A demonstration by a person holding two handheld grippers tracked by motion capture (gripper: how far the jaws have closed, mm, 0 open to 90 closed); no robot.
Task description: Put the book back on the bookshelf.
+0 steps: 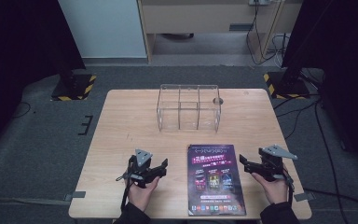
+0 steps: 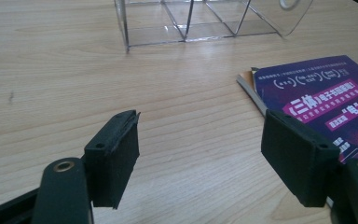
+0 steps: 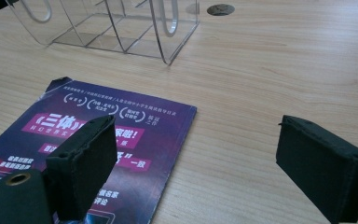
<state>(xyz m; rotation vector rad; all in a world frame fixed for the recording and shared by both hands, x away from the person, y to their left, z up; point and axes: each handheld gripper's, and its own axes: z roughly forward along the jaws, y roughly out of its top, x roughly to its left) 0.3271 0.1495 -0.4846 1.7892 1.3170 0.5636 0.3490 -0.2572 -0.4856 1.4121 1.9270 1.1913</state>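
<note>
Purple booklet (image 1: pixel 216 179), one, between two wide-open hand-held grippers, left (image 1: pixel 161 167) and right (image 1: pixel 243 164); one clear organiser (image 1: pixel 189 107).

The high view is dim and slightly soft, with black corners left and right and the tabletop (image 1: pixel 135 121) the one lit patch. Both gripper views are brighter, lit evenly from above. Beyond the left tongs (image 2: pixel 200 154) the clear box (image 2: pixel 200 21) shows pale glints; beyond the right tongs (image 3: pixel 191 168) it gleams too. The nearest pads (image 3: pixel 86 163) look soft-edged, and shadows stay faint.
</note>
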